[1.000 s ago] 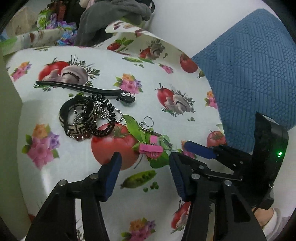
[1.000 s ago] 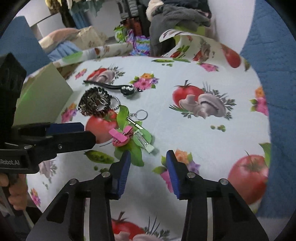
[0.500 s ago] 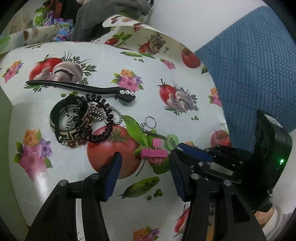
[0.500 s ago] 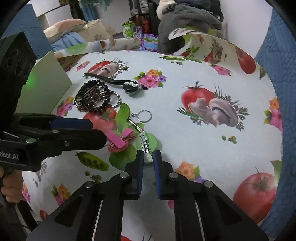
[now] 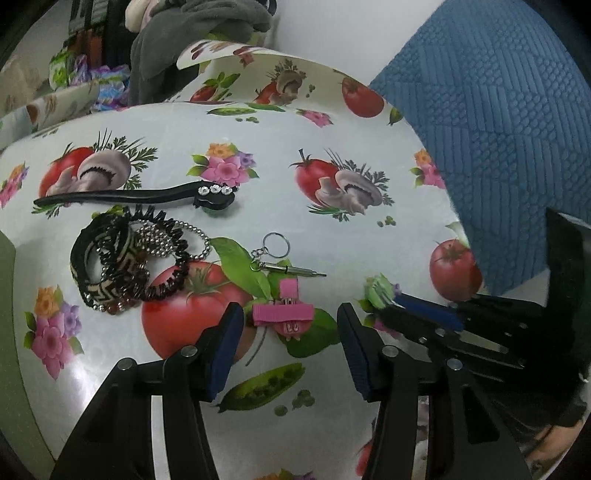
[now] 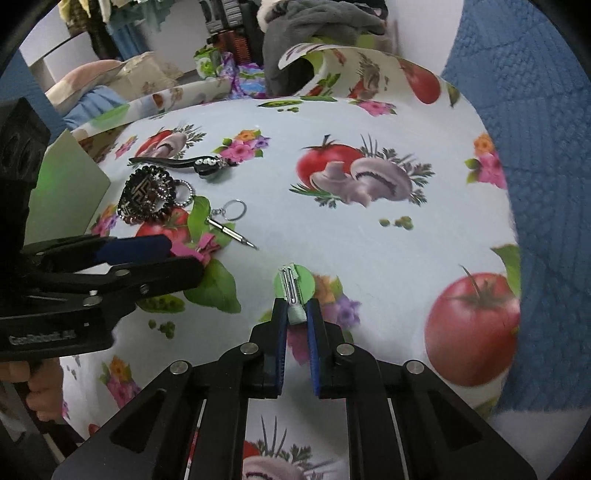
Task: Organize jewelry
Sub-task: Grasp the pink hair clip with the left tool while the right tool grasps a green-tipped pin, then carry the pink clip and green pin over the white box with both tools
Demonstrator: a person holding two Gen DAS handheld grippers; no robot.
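Observation:
My right gripper point(image 6: 296, 314) is shut on a light green hair clip point(image 6: 293, 286) and holds it above the tablecloth; the clip also shows in the left wrist view point(image 5: 378, 290). My left gripper point(image 5: 290, 326) is open, its jaws on either side of a pink hair clip point(image 5: 284, 314) lying on the cloth. Beyond it lie a keyring with a small metal tool point(image 5: 284, 264), a pile of bracelets point(image 5: 125, 266) and a black hair stick with rhinestones point(image 5: 147, 194).
The round table point(image 6: 369, 243) wears a tomato and mushroom print cloth. A blue quilted cushion point(image 5: 498, 122) stands at the right. A pale green board point(image 6: 62, 184) stands at the left edge. Grey clothes point(image 5: 199, 33) are heaped at the back.
My right gripper closed on the green clip and carried it right, away from the pink clip and keyring. My left gripper moved forward toward the pink clip, still open.

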